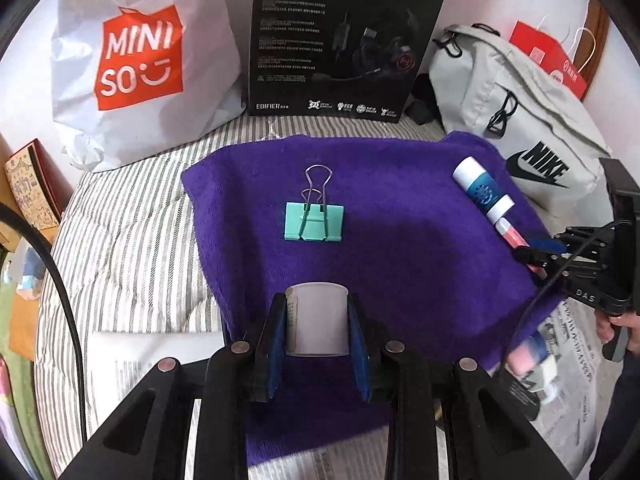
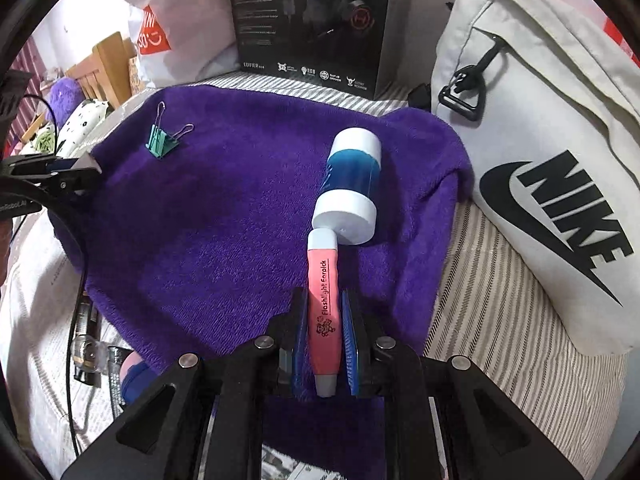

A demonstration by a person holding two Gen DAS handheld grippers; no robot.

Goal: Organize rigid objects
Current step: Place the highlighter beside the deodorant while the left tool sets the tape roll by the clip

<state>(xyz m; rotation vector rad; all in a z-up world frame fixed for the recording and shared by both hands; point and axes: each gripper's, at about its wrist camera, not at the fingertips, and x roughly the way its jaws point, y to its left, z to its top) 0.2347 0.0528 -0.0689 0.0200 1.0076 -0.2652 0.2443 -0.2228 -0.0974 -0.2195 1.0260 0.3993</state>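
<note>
A purple towel [image 1: 400, 240] lies on the striped bed. My left gripper [image 1: 318, 320] is shut on a small white cylinder [image 1: 318, 320] above the towel's near edge. A teal binder clip [image 1: 314, 220] lies ahead of it on the towel; it also shows in the right wrist view [image 2: 160, 142]. My right gripper [image 2: 325, 336] is shut on a pink flashlight earpick pen [image 2: 323, 300], low over the towel [image 2: 220, 220]; the pen's tip is next to a blue and white bottle [image 2: 350, 184] lying on its side. In the left wrist view the bottle [image 1: 482, 190] and the right gripper [image 1: 536, 258] are at the right.
A white Miniso bag [image 1: 136, 64], a black Edifier box [image 1: 340, 36] and a grey Nike bag [image 1: 520, 120] stand behind the towel. Newspaper [image 1: 572, 344] with pink and blue items lies at the right. Small bottles [image 2: 88, 344] lie left of the right gripper.
</note>
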